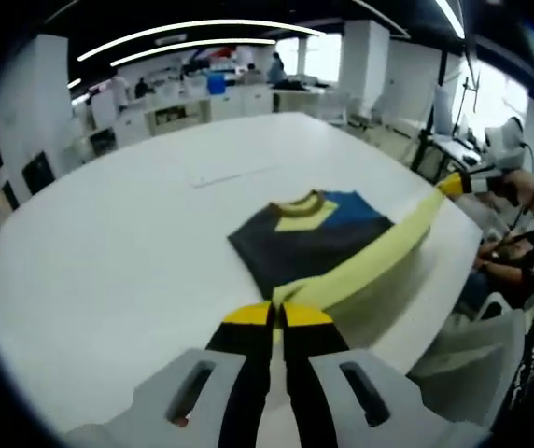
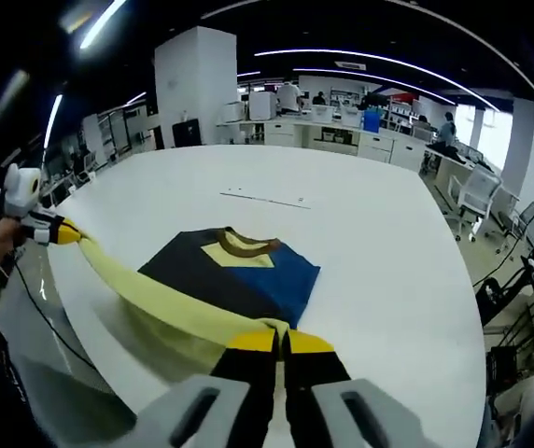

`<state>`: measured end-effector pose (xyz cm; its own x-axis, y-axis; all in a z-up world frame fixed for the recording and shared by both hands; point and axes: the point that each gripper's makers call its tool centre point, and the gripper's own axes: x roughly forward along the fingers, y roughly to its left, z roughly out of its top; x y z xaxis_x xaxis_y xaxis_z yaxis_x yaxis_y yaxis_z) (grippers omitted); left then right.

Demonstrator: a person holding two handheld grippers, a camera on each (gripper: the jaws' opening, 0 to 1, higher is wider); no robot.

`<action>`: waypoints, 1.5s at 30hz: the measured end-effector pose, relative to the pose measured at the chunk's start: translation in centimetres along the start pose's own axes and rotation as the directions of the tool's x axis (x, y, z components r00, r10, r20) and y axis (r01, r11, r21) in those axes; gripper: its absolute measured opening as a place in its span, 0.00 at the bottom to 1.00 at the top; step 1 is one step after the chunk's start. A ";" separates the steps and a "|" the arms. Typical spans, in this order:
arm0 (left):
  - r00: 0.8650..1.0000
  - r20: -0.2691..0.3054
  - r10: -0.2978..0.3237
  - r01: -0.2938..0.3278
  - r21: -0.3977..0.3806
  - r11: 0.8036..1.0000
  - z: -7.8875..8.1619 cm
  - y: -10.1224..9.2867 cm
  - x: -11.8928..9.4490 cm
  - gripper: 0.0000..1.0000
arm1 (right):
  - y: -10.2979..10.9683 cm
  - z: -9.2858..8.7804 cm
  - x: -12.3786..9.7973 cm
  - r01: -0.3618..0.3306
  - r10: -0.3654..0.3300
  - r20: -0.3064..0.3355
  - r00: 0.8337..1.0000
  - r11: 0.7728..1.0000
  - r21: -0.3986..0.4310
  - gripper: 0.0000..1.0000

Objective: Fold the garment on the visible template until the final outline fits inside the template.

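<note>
Left hand-held gripper [image 1: 277, 315], seen in the left gripper view, has its two black jaws with yellow tips pressed together on one end of a pale yellow strip of cloth, which is a part of the dark navy, blue and yellow knitted garment [image 1: 309, 233] lying on the white round tabletop [image 1: 108, 252]. From these jaws the yellow strip [image 1: 379, 261] runs up and to the right, lifted off the tabletop and pulled straight, to the other hand-held gripper at the right edge of this view, where a person's hand holds it. The rest of the garment lies flat just beyond the jaws, its yellow collar turned away from the camera. In the right gripper view the right hand-held gripper [image 2: 280, 340] is also closed on an end of the same yellow strip [image 2: 146, 294], and the strip goes to the left, up to the left hand-held gripper [image 2: 62, 232] near the edge of the tabletop [image 2: 379, 243]. The garment [image 2: 239, 266] lies directly ahead of the right jaws, close to the near edge of the tabletop, with the blue panel on the right side and the dark panel on the left side. Thin marks [image 2: 265, 198] are on the tabletop farther behind the garment. Desks and some people are in the room far behind.
</note>
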<state>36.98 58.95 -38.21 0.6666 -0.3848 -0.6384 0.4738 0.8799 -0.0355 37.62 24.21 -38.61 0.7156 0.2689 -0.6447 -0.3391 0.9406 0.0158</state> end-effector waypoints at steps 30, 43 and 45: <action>0.973 0.191 0.129 -0.118 -0.069 0.991 7.1 3.3 3.5 0.00 | -2.5 6.3 3.6 0.083 -0.075 0.134 0.988 0.995 -0.053 0.00; 0.950 0.257 0.176 -0.157 -0.090 0.983 9.8 5.0 5.7 0.00 | -3.5 8.6 5.8 0.102 -0.090 0.156 0.984 0.993 -0.068 0.00; 0.947 0.264 0.181 -0.166 -0.075 0.983 10.1 5.2 6.1 0.00 | -3.7 8.8 6.2 0.105 -0.094 0.160 0.983 0.992 -0.063 0.00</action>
<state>49.31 58.32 -34.47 0.8691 -0.2794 -0.4081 0.3118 0.9501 0.0136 48.66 24.24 -35.89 0.8330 0.2088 -0.5124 -0.2994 0.9489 -0.1001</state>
